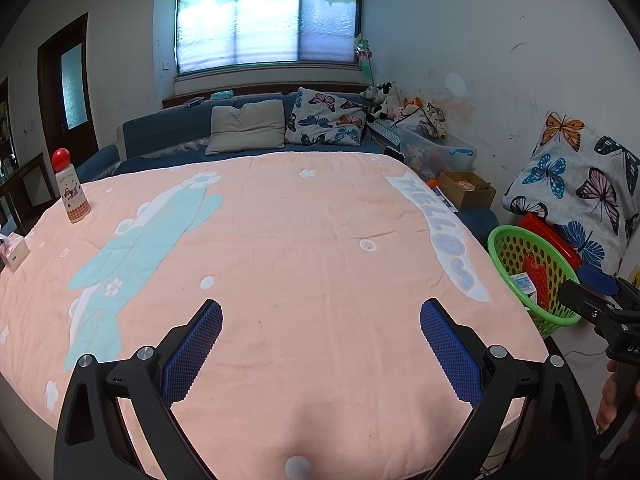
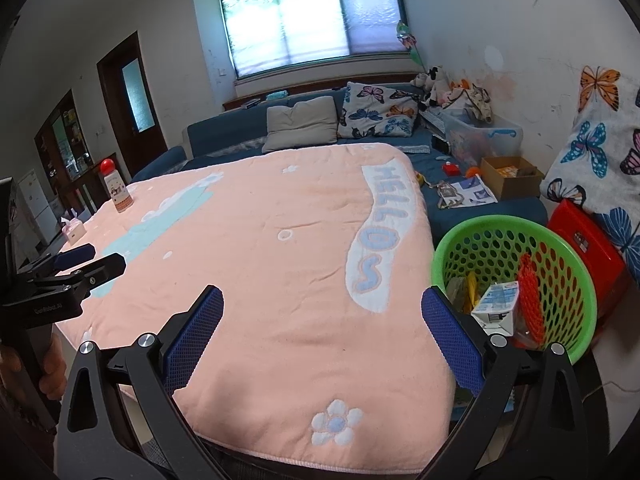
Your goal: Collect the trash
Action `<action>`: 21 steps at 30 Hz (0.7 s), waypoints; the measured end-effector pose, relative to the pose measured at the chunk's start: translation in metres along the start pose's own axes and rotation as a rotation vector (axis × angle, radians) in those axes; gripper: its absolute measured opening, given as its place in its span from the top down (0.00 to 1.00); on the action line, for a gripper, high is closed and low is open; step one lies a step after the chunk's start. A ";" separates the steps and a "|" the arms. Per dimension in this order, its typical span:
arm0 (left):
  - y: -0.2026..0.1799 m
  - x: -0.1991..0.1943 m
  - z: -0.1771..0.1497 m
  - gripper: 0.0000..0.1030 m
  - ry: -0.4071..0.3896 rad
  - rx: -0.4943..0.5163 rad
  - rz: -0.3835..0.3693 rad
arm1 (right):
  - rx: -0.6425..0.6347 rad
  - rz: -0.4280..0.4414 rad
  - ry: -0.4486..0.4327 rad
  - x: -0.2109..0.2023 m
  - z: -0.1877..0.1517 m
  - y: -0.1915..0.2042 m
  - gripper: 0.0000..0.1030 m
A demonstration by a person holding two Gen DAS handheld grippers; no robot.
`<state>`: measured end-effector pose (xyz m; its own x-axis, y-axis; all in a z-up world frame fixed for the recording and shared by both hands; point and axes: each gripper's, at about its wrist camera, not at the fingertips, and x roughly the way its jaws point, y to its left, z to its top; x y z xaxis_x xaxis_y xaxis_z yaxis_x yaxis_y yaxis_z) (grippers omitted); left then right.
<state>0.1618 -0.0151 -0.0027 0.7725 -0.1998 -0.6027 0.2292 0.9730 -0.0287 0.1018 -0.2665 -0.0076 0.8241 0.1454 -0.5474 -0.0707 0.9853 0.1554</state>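
Trash already sits in the green basket [image 2: 516, 240] off the right edge of the surface [image 2: 260, 280]: a milk carton [image 2: 496, 304], an orange mesh net [image 2: 530, 300] and yellow wrappers [image 2: 472, 286]. Left gripper [image 1: 320, 344] wide, empty. Right gripper [image 2: 322, 336] wide, empty, hovering near the basket. Far left on the surface stand a red-capped bottle [image 1: 71, 188] and a tissue box [image 1: 14, 250]. Judgement: the bottle looks light, rigid and smooth; grasp mid-body, below the cap. The carton would crush easily.
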 end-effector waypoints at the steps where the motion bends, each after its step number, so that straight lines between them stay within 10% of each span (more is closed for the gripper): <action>1: 0.000 0.000 0.000 0.07 0.000 0.000 0.000 | -0.001 0.001 0.000 0.000 0.000 0.000 0.04; 21: 0.003 0.005 -0.003 0.07 0.004 -0.019 0.009 | -0.011 0.015 0.008 0.008 -0.001 0.004 0.04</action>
<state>0.1642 -0.0126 -0.0081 0.7722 -0.1902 -0.6063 0.2107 0.9768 -0.0381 0.1077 -0.2614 -0.0125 0.8187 0.1610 -0.5512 -0.0892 0.9839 0.1549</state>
